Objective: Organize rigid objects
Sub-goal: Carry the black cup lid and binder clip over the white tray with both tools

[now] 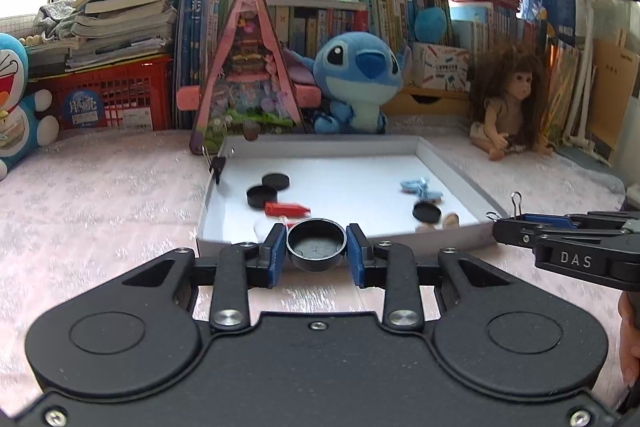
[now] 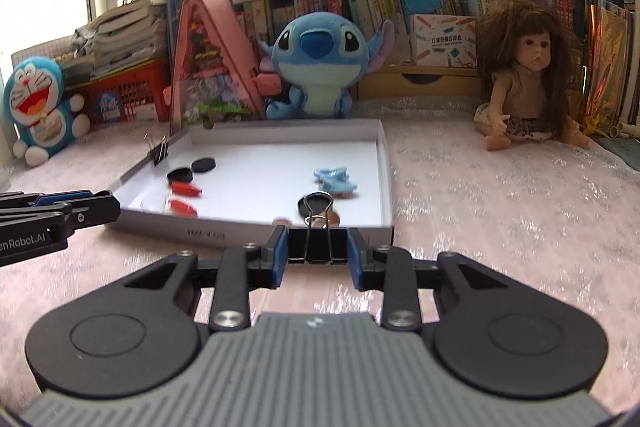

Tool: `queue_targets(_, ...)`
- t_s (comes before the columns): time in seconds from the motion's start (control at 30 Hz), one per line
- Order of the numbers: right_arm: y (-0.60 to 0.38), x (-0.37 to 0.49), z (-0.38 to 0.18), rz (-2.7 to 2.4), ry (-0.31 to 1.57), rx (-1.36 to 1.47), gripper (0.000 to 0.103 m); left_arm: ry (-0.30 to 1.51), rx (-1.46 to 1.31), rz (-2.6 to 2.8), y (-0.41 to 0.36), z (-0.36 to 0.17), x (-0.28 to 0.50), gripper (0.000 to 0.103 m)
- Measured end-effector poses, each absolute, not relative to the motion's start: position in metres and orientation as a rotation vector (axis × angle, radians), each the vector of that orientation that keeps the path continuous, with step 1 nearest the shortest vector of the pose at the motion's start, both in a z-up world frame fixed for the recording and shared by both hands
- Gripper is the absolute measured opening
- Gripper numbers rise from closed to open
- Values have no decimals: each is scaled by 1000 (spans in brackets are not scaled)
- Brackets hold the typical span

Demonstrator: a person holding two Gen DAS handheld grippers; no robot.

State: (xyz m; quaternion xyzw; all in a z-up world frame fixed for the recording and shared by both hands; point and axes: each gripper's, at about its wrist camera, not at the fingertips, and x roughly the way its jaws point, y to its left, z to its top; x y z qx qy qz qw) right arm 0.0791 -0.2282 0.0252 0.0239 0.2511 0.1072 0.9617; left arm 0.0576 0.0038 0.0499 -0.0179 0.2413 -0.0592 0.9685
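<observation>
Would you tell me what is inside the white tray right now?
Inside the white tray: black caps, red pieces, a blue clip. The held binder clip covers part of another cap.

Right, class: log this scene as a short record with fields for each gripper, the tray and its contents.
left gripper: shut on black cap
right gripper: shut on binder clip
tray: white, shallow, on pink cloth
in tray: black discs, red crayons, blue clip
on tray rim: black clip
</observation>
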Motion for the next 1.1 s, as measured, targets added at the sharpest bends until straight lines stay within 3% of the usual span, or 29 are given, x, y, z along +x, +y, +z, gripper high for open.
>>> queue_targets(1.1,-248,187,42,225,593,216,36,542,-205,-48,39,64,196,30)
